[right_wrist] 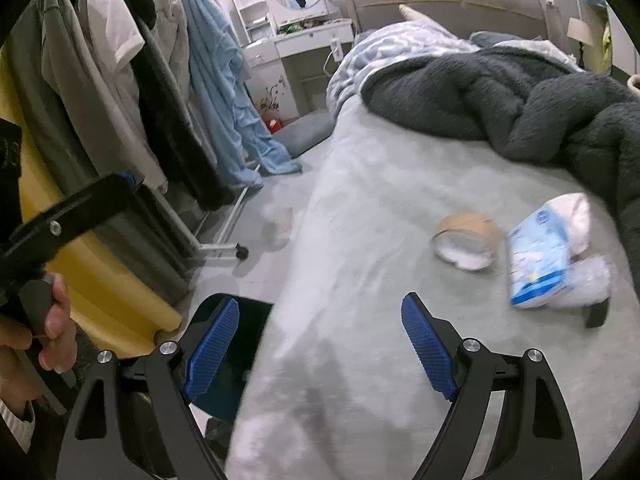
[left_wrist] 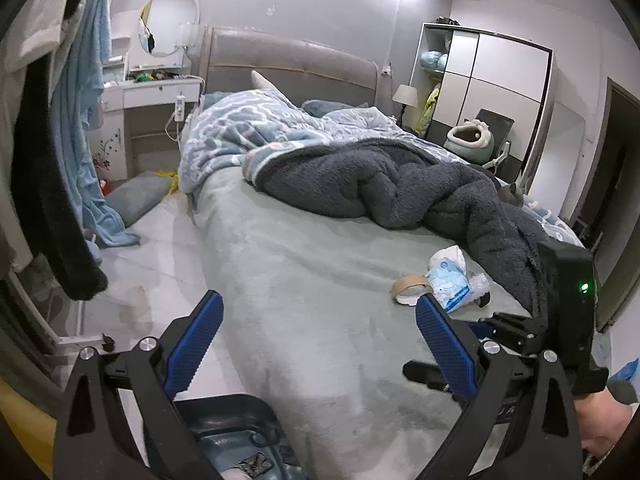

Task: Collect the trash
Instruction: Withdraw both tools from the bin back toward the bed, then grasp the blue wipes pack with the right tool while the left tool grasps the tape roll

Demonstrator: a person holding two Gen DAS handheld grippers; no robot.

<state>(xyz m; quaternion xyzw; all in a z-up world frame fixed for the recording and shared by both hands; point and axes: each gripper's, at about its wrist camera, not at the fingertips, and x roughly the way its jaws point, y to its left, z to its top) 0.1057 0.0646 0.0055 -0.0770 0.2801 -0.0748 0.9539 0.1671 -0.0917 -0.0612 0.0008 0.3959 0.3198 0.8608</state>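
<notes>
Bin (right_wrist: 228, 364): dark, open-topped, stood on floor at lower left beside bed edge; seen betw. and below right gripper's left finger. Contents not legible.
Left gripper (left_wrist: 318, 344): jaws stood wide apart, nothing betw. pads. Pointed along bed, tilted down. Trash lay ahead and to its right, near right fingertip.
Right gripper (right_wrist: 320, 350): jaws stood wide apart, empty; pads touched nothing. Trash lay ahead and to the right, apart from the jaws.
Bed (right_wrist: 360, 200): pale grey-green sheet, bare over near half; dark fleece blanket (right_wrist: 540, 112) bunched at far right, just behind trash.
Tape roll core (right_wrist: 466, 240): brown cardboard ring, lay tilted on sheet, open face toward camera, white inside. Leftmost trash item, just beside packet. Blurred in right view.
Blue-white packet (right_wrist: 540, 264): soft plastic wrapper, flattish, long axis ran roughly away from jaws with slight tilt. White crumpled tissue (right_wrist: 576, 216) behind it, clear crinkled film (right_wrist: 588, 280) at its right; all appeared to touch.
Small dark object (right_wrist: 598, 314): at near right of pile; type cannot tell.
Nearer hand (est.): right gripper judged nearer and better aligned; left judged to stay by bin.
Key relation (est.): pile right of jaw centreline, so next reach req. rightward swing, then forward. Ring likely easiest across its wall; packet across short side.
</notes>
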